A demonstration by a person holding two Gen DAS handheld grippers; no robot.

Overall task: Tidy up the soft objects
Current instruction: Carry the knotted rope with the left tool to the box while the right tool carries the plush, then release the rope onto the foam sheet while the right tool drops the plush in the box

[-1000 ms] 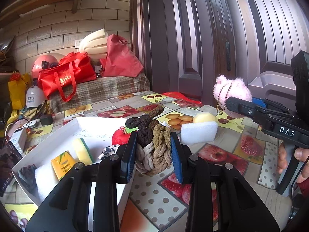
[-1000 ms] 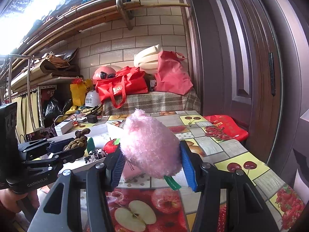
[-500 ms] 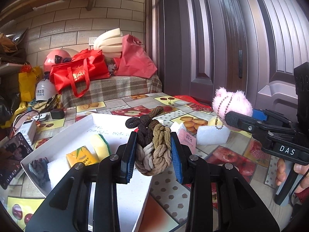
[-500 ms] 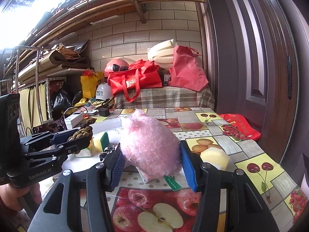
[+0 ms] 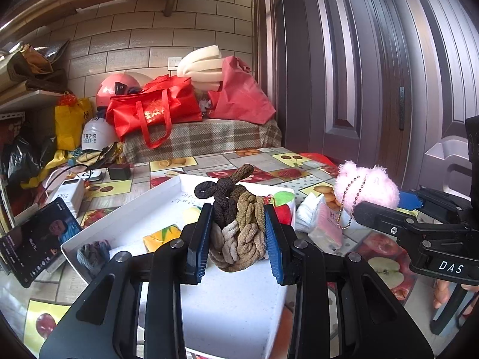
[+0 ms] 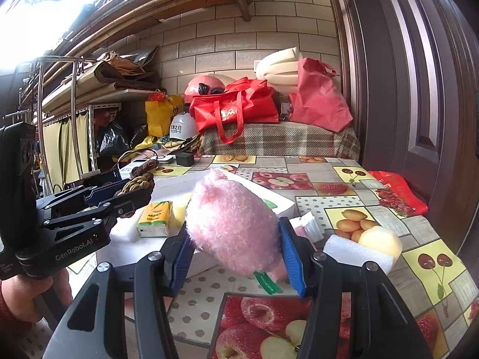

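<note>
My left gripper (image 5: 238,239) is shut on a bundle of braided hair ties (image 5: 236,224) in brown, tan and beige, held above the white tray (image 5: 128,209). My right gripper (image 6: 236,251) is shut on a pink fluffy plush toy (image 6: 233,224) with a bead chain (image 5: 350,197) and a green tag, just right of the tray. In the tray lie a yellow tissue pack (image 6: 155,218), a yellow-green sponge (image 5: 191,214), a white foam pad (image 5: 125,251) and a grey fabric piece (image 5: 92,254). Each view shows the other gripper (image 5: 419,233) (image 6: 89,206).
On the fruit-print tablecloth (image 6: 344,185) right of the tray lie a pink tissue pack (image 5: 327,227), a white foam block (image 6: 356,254) and a yellow sponge (image 6: 380,240). A phone (image 5: 33,239) and charger (image 5: 119,170) sit left. Red bags (image 5: 155,110) and helmets stand behind; a door is on the right.
Both grippers have moved left across the table with their objects still held. The left one has come over the tray and the right one has come close to the tray's edge.
</note>
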